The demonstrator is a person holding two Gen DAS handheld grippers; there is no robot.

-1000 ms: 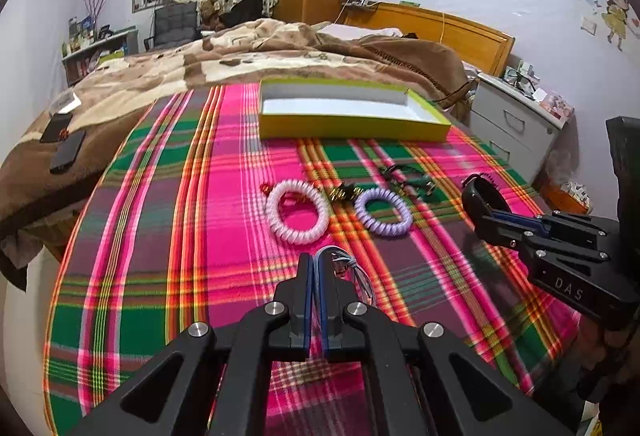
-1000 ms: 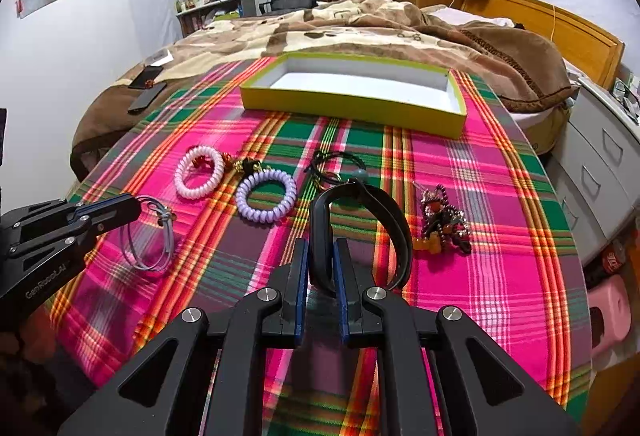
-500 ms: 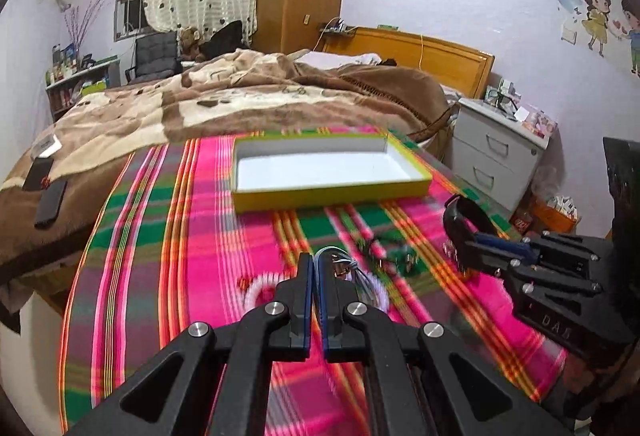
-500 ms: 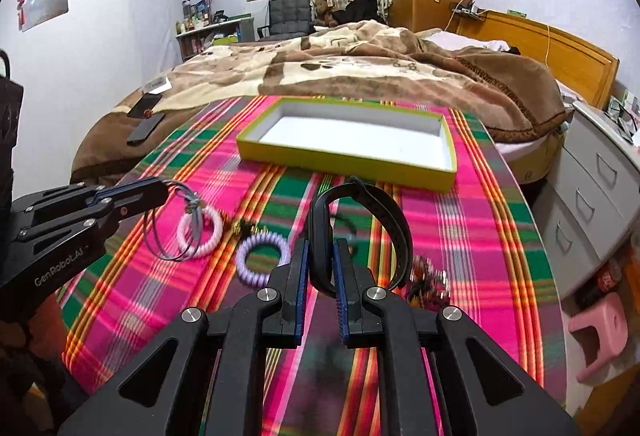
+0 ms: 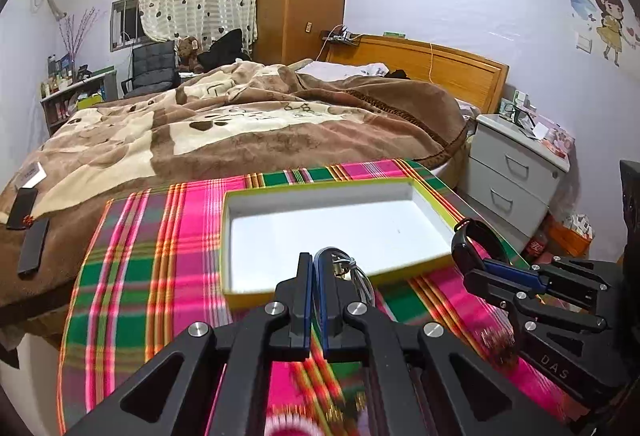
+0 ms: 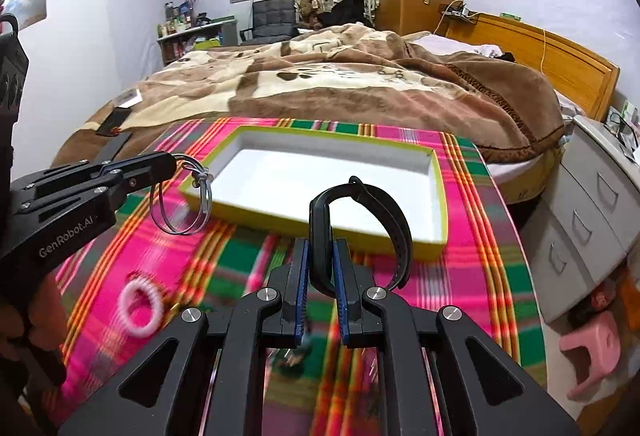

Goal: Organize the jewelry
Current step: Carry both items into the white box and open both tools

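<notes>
Apparently left gripper [image 5: 314, 260] clamps wire bracelet [image 6: 182, 201].

A bed under a bright pink, green and orange plaid cloth [image 6: 472, 260] carries a shallow yellow-green cardboard tray with a white inside [image 6: 438, 195], lying just ahead of both tools, and a pale pink coiled hair tie [image 6: 142, 306] below and left of the right tool.

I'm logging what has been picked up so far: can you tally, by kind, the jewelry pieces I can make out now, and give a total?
Black wristband, held in the right gripper: 1
Thin wire bangle loop, held in the left gripper: 1
Pink coil bracelet on the plaid cloth: 1
Total: 3. Other pieces low in the frames are too blurred to count.
</notes>
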